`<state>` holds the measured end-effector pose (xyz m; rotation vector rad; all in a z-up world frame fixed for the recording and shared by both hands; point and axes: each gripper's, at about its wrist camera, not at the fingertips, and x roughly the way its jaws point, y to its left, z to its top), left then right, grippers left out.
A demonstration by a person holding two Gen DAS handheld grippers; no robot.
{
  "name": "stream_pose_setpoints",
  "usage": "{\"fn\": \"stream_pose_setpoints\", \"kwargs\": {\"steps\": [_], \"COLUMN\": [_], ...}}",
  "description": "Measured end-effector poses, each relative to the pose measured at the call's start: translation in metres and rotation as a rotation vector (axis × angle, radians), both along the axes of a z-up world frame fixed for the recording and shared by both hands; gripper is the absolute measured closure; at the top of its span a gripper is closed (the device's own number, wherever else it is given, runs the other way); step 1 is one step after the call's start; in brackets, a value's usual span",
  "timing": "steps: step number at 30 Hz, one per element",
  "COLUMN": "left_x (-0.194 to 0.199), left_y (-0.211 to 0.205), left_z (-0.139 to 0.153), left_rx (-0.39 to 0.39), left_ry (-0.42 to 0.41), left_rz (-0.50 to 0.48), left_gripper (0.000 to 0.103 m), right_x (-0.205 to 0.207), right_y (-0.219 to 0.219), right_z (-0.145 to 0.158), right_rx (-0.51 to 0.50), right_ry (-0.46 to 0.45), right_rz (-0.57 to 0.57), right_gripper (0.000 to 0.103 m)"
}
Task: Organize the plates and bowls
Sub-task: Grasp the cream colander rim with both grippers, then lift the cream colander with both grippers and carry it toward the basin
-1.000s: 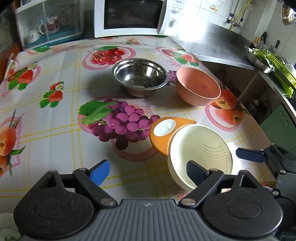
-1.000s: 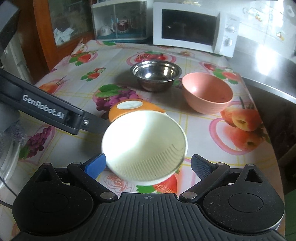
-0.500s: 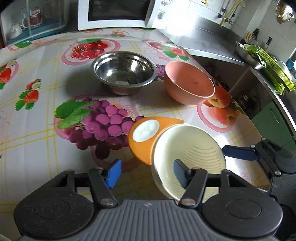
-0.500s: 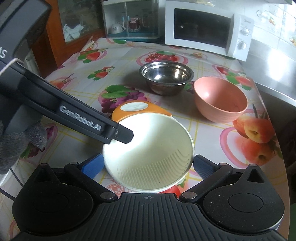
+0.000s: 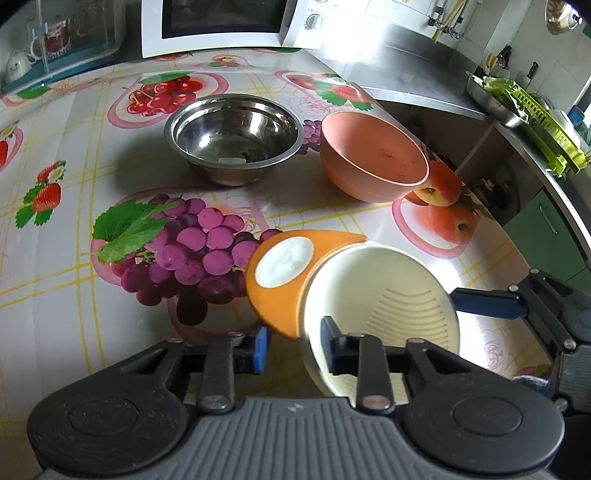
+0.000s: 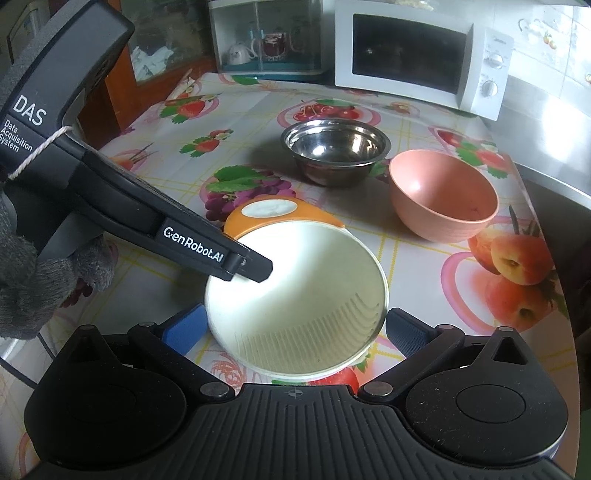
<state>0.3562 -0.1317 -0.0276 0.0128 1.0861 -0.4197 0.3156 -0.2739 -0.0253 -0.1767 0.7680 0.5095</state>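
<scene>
A cream ridged bowl hangs tilted over the edge of an orange plate with a white centre. My right gripper spans the cream bowl, a pad touching each side, shut on it. My left gripper straddles the bowl's near-left rim, one finger inside and one outside. Its jaws are closing, with a small gap still showing at the outer blue pad. Farther back stand a steel bowl and a pink bowl, both empty.
A fruit-print cloth covers the table. A white microwave and a glass cabinet with cups stand at the back. The table's right edge drops to a steel counter with a green dish rack.
My left gripper's jaws have narrowed from wide apart to close around the cream bowl's rim, and it has moved in and down toward the bowl. The right gripper and the bowl have stayed put.
</scene>
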Motion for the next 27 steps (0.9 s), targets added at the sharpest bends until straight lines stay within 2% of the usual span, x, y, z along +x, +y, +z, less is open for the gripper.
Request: {"fn": "stream_pose_setpoints", "kwargs": {"steps": [21, 24, 27], "left_x": [-0.006, -0.007, -0.007], "left_y": [0.008, 0.013, 0.016], "left_z": [0.001, 0.003, 0.005], "left_rx": [0.010, 0.005, 0.014], "left_ry": [-0.006, -0.009, -0.015], "left_rz": [0.008, 0.014, 0.023], "left_gripper": [0.086, 0.092, 0.092], "right_x": [-0.003, -0.002, 0.001], "right_y": [0.010, 0.017, 0.024], "right_z": [-0.001, 0.002, 0.004], "right_rx": [-0.002, -0.001, -0.023], "right_ry": [-0.012, -0.026, -0.039], "right_rz": [0.005, 0.020, 0.022], "right_gripper": [0.000, 0.000, 0.000]}}
